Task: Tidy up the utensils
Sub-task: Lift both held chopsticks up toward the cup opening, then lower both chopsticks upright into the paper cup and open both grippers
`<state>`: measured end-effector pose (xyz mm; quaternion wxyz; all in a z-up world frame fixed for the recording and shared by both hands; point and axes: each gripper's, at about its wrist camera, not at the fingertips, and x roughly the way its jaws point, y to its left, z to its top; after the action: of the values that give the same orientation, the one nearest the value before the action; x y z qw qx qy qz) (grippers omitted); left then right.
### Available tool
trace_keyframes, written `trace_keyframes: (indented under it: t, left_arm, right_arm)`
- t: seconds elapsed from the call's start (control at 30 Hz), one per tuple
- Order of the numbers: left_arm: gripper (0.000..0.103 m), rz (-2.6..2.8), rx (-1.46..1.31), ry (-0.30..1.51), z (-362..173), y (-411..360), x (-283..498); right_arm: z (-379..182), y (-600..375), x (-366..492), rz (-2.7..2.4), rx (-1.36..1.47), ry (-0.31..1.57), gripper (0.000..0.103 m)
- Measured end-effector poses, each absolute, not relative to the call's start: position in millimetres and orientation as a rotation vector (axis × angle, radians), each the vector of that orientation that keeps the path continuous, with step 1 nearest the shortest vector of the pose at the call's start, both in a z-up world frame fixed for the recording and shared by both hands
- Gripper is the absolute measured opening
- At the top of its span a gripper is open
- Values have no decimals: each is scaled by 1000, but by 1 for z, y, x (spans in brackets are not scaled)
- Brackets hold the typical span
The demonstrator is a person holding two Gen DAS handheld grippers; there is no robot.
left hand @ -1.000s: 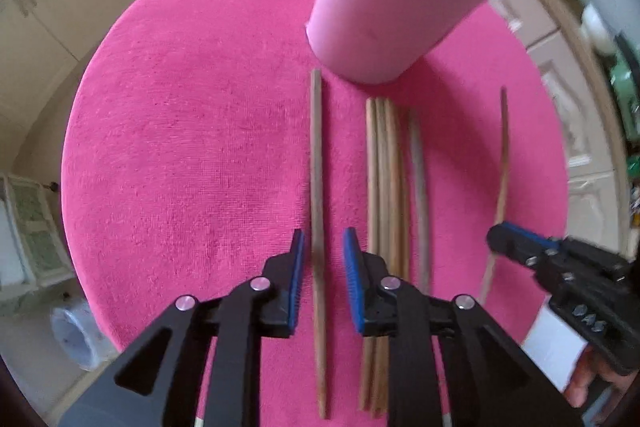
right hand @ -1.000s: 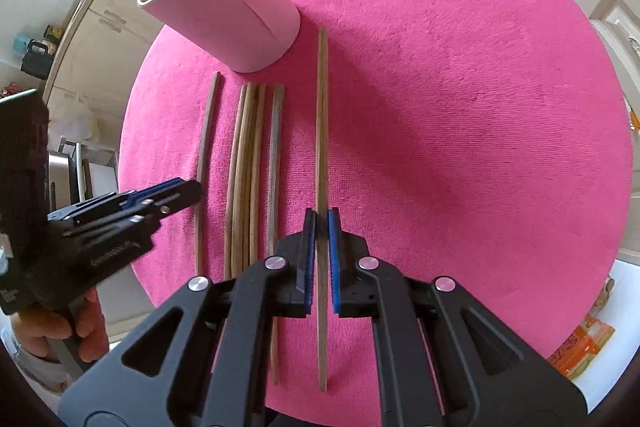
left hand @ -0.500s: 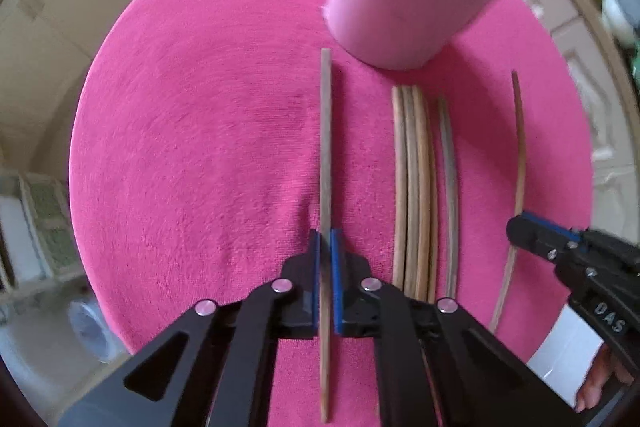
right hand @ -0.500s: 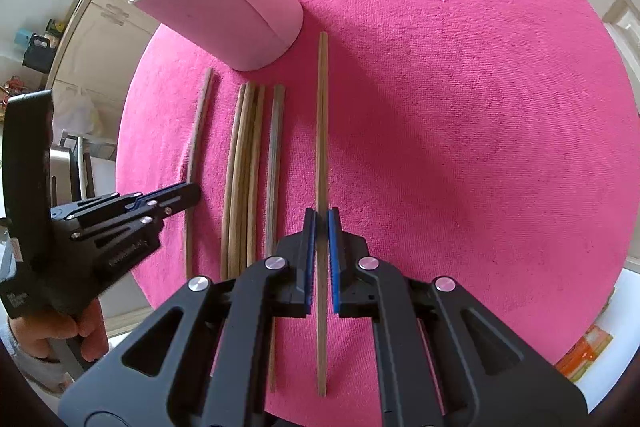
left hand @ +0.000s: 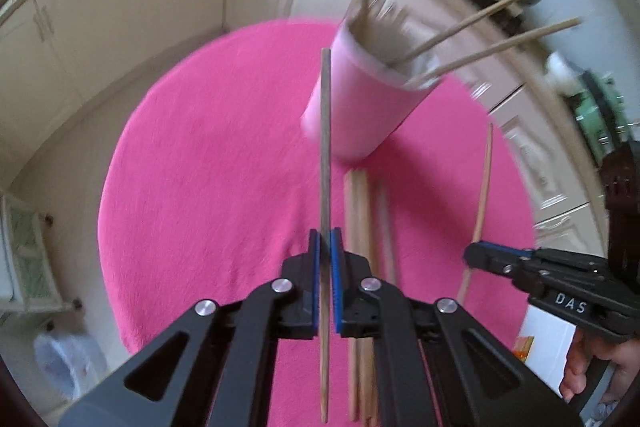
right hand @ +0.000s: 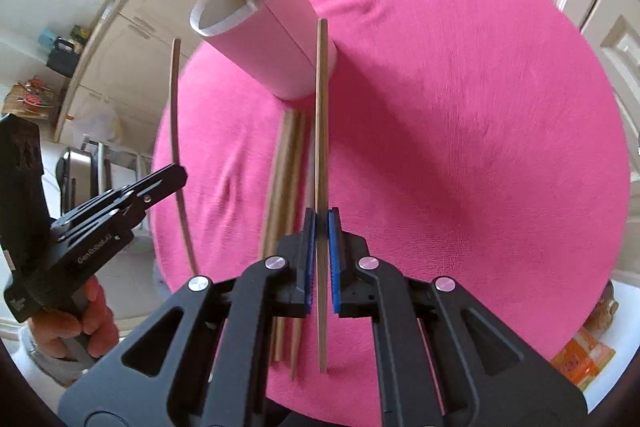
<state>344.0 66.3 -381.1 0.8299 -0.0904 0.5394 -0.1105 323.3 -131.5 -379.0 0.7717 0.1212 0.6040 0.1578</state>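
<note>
1. The left tool (left hand: 325,263) was clamped narrow on a dark wooden chopstick (left hand: 325,155), its blue pads pressing the stick from both sides.
2. That chopstick ran straight ahead from the tool, its far tip crossing in front of the pink cup (left hand: 360,107) in the left wrist view.
3. The right tool (right hand: 320,247) gripped a paler chopstick (right hand: 321,115) the same way, with its jaws closed against the wood.
4. The tip of the pale chopstick reached the lower side of the cup (right hand: 276,47) in the right wrist view.
5. The cup stood on a round pink cloth (left hand: 208,187) that covered the counter, and several chopsticks leaned out of its mouth (left hand: 472,35).
6. A small bundle of loose chopsticks (left hand: 362,227) lay on the cloth just below the cup, between the two held sticks.
7. Each tool showed at the edge of the other's view, gripping its stick: the right one (left hand: 476,255) and the left one (right hand: 176,175).
8. Cream cabinets (left hand: 120,27) lined the room behind the counter.
</note>
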Motion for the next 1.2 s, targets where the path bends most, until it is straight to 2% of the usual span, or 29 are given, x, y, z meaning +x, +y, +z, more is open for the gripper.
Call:
trace_keyframes:
  t: [0.33, 0.57, 1.2]
  left_arm:
    - [5, -308, -245, 868, -304, 63, 358]
    - [5, -291, -249, 726, -272, 55, 393]
    - [5, -177, -276, 532, -253, 50, 453]
  right_arm:
    - [-294, -137, 328, 412, 279, 1106, 6]
    - [-250, -128, 354, 458, 259, 1004, 6]
    - [-204, -118, 424, 440, 170, 861, 6]
